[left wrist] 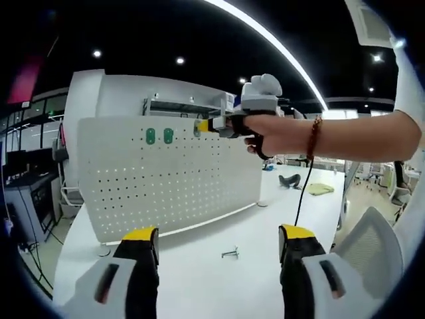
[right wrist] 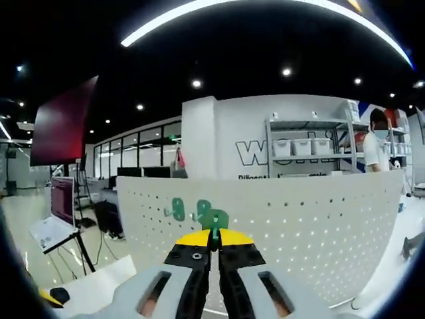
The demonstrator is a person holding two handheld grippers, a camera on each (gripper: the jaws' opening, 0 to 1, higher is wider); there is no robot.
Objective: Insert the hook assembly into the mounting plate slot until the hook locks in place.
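A white perforated mounting plate [left wrist: 166, 176] stands upright on the white table [left wrist: 212, 279]. Two green hooks [left wrist: 159, 136] sit near its top edge. My right gripper [left wrist: 201, 127], held by a hand with a bead bracelet, is at the plate's top, just right of them. In the right gripper view that plate [right wrist: 299, 226] fills the lower half, with two green hooks [right wrist: 189, 210] mounted and a third green hook [right wrist: 214, 220] pinched between my right gripper's [right wrist: 214, 238] yellow tips, close against the plate. My left gripper [left wrist: 219, 239] stands open above the table, holding nothing.
A small metal hook piece [left wrist: 230, 253] lies on the table in front of the plate. A dark item and a yellow cloth [left wrist: 320, 189] lie farther right. Shelving [right wrist: 312, 153] and a standing person [right wrist: 376, 146] are behind the plate. An office chair [left wrist: 372, 246] is at right.
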